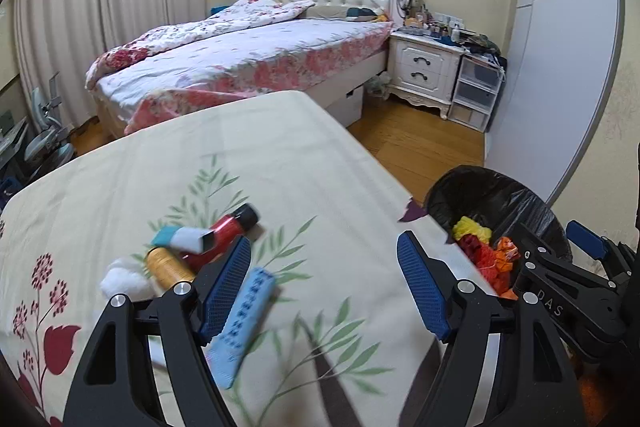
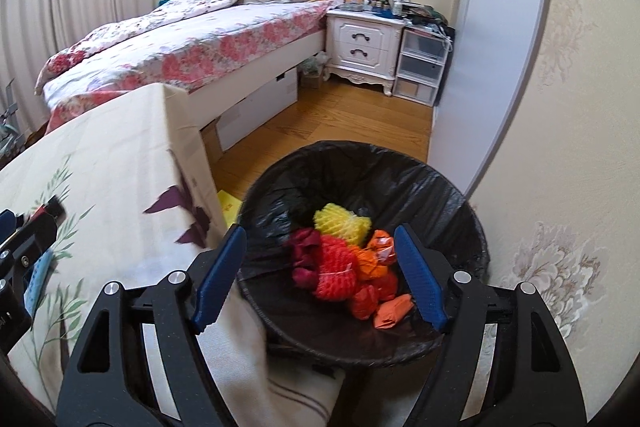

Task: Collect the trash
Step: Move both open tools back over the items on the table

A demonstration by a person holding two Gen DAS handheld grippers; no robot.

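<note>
A table point(image 1: 280, 163) draped in a cream cloth printed with leaves and red flowers fills the lower left of the left wrist view, running from about 7 o'clock up to 12. Just off its right edge, at about 3 o'clock, stands a round bin point(image 1: 492, 195) lined with a black bag. In the right wrist view the bin point(image 2: 360, 163) sits at centre, holding yellow foam netting point(image 2: 342, 225), red foam netting point(image 2: 334, 267), dark red scraps and orange wrappers point(image 2: 378, 253).

The left gripper point(image 1: 324, 287) hovers over the cloth with its jaws spread wide and nothing between them. A pale blue tube point(image 1: 244, 319) lies tilted on the cloth, touching or just behind the inner face of the left blue pad at about 7 o'clock; which of the two cannot be told. The rest of the trash lies outside the jaws, beyond that pad at 10 o'clock: a red tube with a black cap point(image 1: 224, 231), a teal and white tube point(image 1: 180, 239) lying across it, a gold cylinder point(image 1: 166, 267) and a white cotton wad point(image 1: 124, 281).

The right gripper point(image 2: 320, 279) hangs above the bin, jaws spread wide and holding nothing; the netting and wrappers show in the gap between its pads, lower down inside the bag.
</note>
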